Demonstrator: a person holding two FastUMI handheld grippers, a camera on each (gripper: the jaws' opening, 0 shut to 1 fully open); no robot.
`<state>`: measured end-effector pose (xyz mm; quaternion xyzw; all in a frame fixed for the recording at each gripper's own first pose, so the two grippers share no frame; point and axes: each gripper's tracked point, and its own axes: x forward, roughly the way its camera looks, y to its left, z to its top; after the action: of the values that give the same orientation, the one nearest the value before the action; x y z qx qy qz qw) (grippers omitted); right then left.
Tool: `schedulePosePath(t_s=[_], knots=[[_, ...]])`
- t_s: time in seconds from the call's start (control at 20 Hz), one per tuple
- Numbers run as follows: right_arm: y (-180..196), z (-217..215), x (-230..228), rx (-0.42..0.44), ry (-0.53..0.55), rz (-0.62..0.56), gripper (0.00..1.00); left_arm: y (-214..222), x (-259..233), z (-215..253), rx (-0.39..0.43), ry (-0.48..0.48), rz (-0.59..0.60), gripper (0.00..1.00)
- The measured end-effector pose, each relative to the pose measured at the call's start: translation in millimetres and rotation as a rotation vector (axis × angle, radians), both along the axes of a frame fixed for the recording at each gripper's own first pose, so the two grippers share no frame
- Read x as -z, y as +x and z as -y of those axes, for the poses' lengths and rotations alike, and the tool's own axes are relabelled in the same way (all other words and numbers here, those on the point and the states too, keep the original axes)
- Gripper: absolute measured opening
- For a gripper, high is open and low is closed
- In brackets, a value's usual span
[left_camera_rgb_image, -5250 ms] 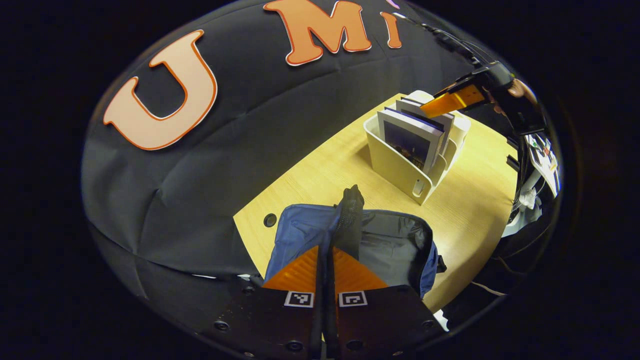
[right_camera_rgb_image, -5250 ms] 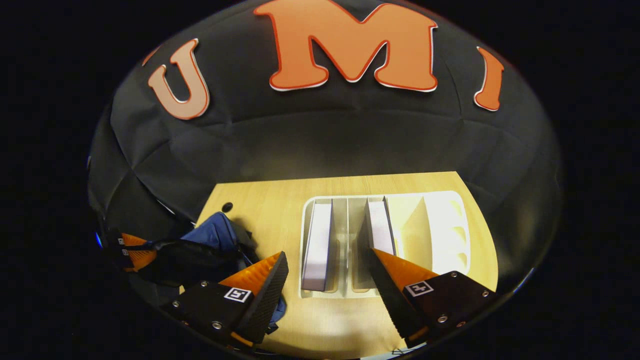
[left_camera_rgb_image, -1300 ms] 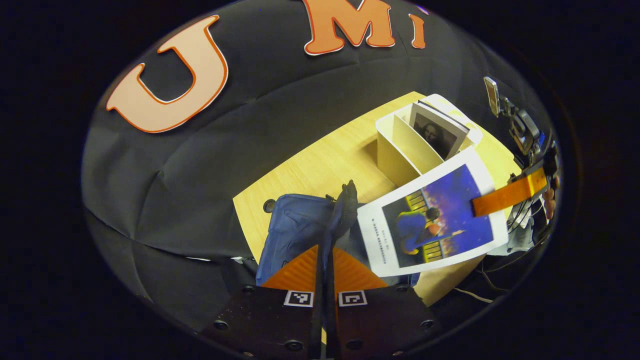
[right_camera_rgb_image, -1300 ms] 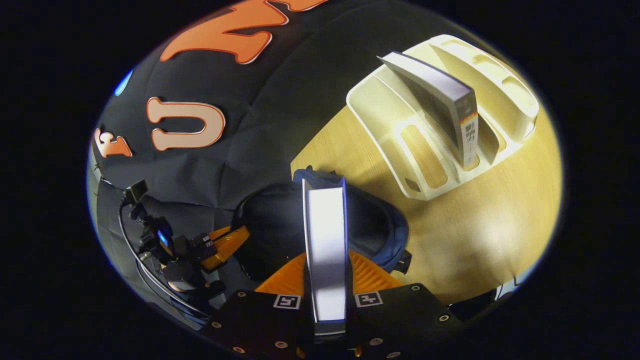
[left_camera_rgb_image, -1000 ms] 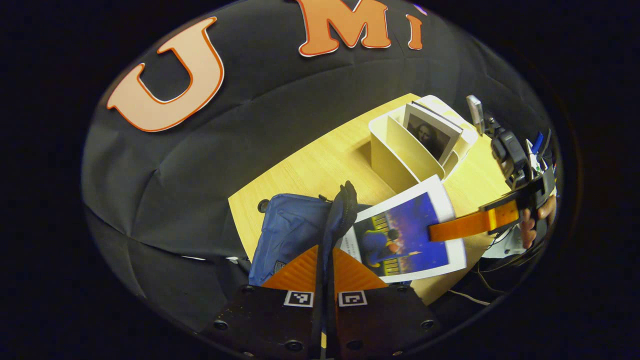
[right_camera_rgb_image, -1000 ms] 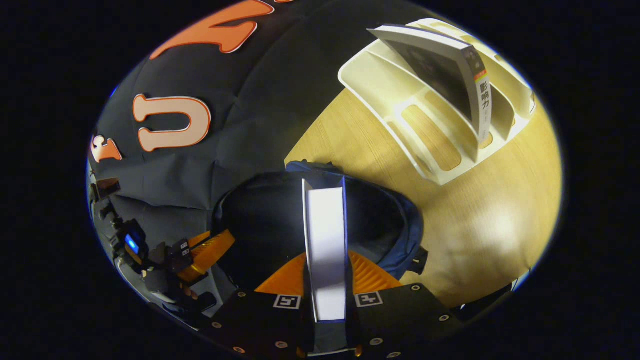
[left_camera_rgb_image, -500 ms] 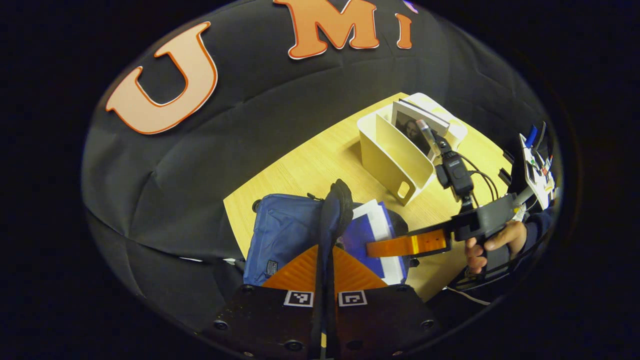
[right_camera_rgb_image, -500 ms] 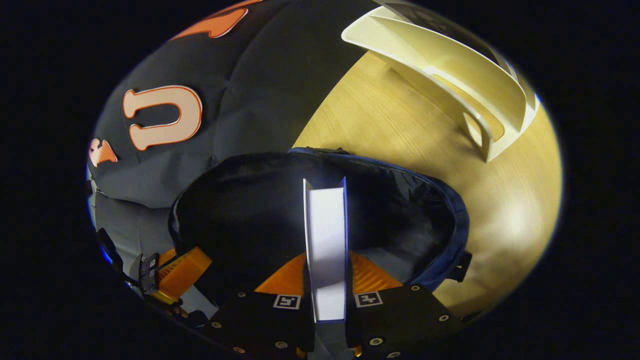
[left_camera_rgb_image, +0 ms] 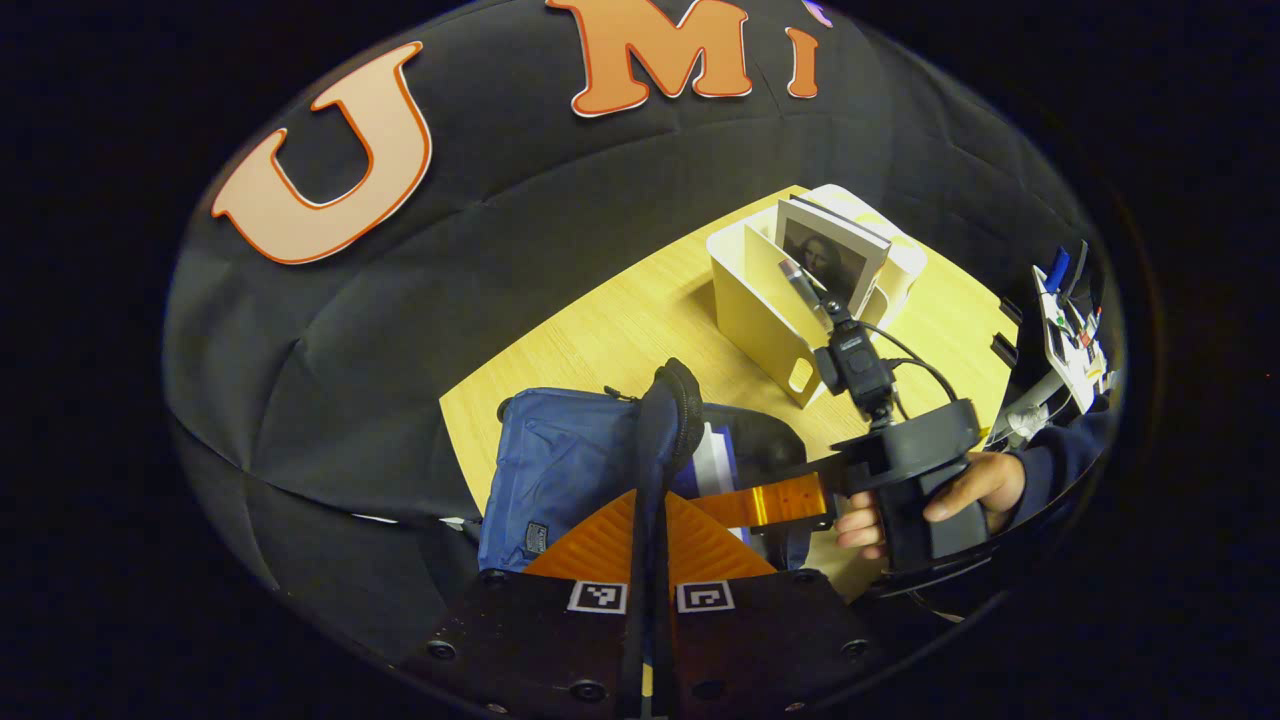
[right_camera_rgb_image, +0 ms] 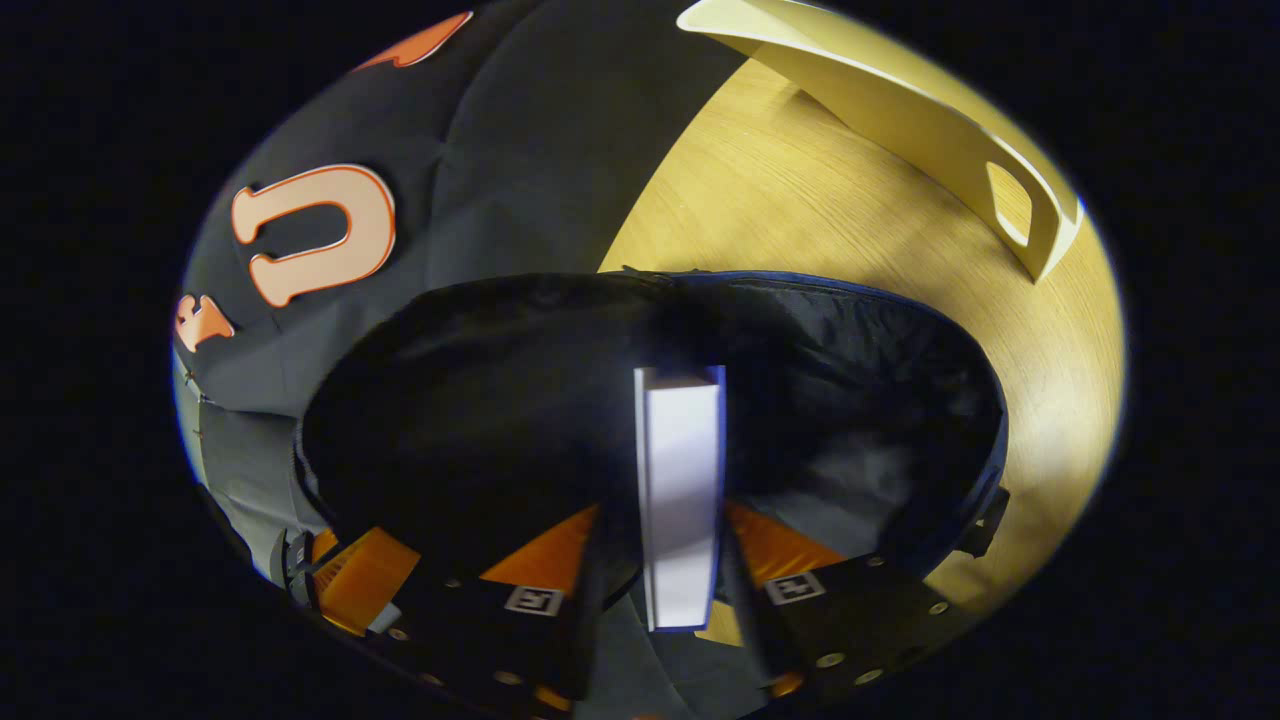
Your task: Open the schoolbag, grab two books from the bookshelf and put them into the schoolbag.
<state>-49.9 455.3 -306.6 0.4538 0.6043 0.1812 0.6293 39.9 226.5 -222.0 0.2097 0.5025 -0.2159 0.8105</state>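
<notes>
On the wooden table lies the blue schoolbag (left_camera_rgb_image: pixel 555 465). My left gripper (left_camera_rgb_image: pixel 650 500) is shut on its black opening flap (left_camera_rgb_image: pixel 672 410) and holds it up. The book (right_camera_rgb_image: pixel 680 490) stands edge-on inside the dark bag mouth (right_camera_rgb_image: pixel 470 400); its white and blue edge (left_camera_rgb_image: pixel 716 455) shows behind the flap. My right gripper (right_camera_rgb_image: pixel 665 512) is open around the book, with a gap on its left side. A hand (left_camera_rgb_image: pixel 965 485) holds that right gripper (left_camera_rgb_image: pixel 745 503) at the bag's mouth. A second book with a portrait cover (left_camera_rgb_image: pixel 832 258) stands in the cream bookshelf (left_camera_rgb_image: pixel 750 305).
The bookshelf's end wall with a handle cutout (right_camera_rgb_image: pixel 1010 200) stands beyond the bag. Bare tabletop (right_camera_rgb_image: pixel 800 200) lies between bag and bookshelf. Cables and small gear (left_camera_rgb_image: pixel 1070 320) sit past the table's right edge. The left gripper (right_camera_rgb_image: pixel 350 580) shows at the bag's near rim.
The right gripper took a book out of the bookshelf, carried it over and lowered it into the bag; its fingers have now parted. The left gripper kept hold of the flap.
</notes>
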Motion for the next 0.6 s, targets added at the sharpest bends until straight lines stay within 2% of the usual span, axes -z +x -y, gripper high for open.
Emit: schedulePosePath(t_s=[0.1, 0.15, 0.4, 0.6], knots=[[2.1, 17.6, -4.3, -0.015, -0.045, 0.027, 0.73, 1.5, -0.6, 1.2, -0.015, -0.021, -0.002, 0.04], [7.1, 25.2, -6.5, -0.013, -0.065, 0.051, 0.95, 2.8, 0.7, 1.5, -0.02, -0.026, 0.001, 0.04], [33.5, 80.1, -13.4, -0.004, -0.192, 0.178, 0.96, 3.4, 6.3, 3.4, -0.053, -0.05, -0.009, 0.04], [55.1, 134.0, -42.3, -0.029, -0.301, 0.301, 0.97, 2.0, 11.6, 6.0, -0.055, -0.044, -0.014, 0.04]])
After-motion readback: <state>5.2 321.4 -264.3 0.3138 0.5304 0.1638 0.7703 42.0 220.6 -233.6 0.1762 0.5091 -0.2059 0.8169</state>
